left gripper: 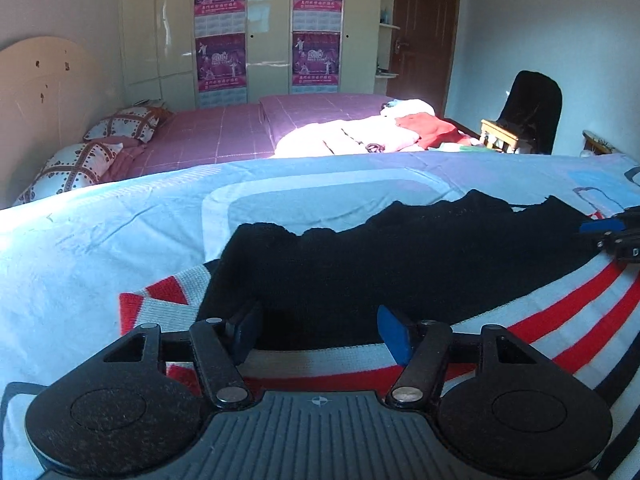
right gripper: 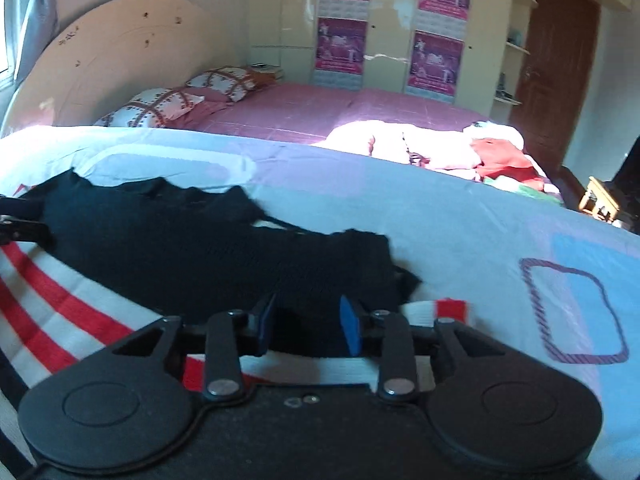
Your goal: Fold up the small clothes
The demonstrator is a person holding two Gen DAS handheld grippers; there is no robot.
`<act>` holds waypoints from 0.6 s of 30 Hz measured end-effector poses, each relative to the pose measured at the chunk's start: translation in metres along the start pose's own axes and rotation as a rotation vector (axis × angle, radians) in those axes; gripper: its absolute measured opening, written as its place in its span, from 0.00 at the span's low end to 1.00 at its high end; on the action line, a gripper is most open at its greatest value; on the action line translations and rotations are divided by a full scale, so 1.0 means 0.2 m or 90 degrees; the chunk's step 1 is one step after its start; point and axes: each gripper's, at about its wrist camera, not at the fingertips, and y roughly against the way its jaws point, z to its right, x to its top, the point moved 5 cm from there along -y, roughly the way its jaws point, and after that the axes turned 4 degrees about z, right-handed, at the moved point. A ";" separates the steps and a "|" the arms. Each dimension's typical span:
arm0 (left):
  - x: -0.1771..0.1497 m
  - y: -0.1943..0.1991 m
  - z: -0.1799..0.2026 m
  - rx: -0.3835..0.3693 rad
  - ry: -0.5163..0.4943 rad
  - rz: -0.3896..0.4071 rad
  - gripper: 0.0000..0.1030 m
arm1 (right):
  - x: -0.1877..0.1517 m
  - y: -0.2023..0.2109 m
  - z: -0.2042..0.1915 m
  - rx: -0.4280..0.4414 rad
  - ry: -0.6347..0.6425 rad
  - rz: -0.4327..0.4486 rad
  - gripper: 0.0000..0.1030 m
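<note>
Sweater [left gripper: 400, 264], black with red-white striped hem, flat on bed [left gripper: 100, 240]. Left tool [left gripper: 320, 332], right tool [right gripper: 308, 328] wide apart at hem; pinch both corners evenly before folding.

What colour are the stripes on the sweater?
Red and white stripes on the black sweater, clearest in the left wrist view.

**Lighting and image quality, both wrist views**

Daylight falls hard on the pile of clothes [left gripper: 360, 132] on the far bed [left gripper: 224, 136], bleaching it to glare. The near blue sheet [left gripper: 100, 248] lies in cool, dim shade. Fisheye distortion bows the sheet's edge and the wardrobe [left gripper: 256, 28]; corners vignette black. The right wrist view is softer, with slight blur.
</note>
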 end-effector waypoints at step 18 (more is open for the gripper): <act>0.08 0.29 0.14 -0.019 0.005 0.040 0.68 | 0.06 0.31 -0.42 0.128 0.016 0.064 0.34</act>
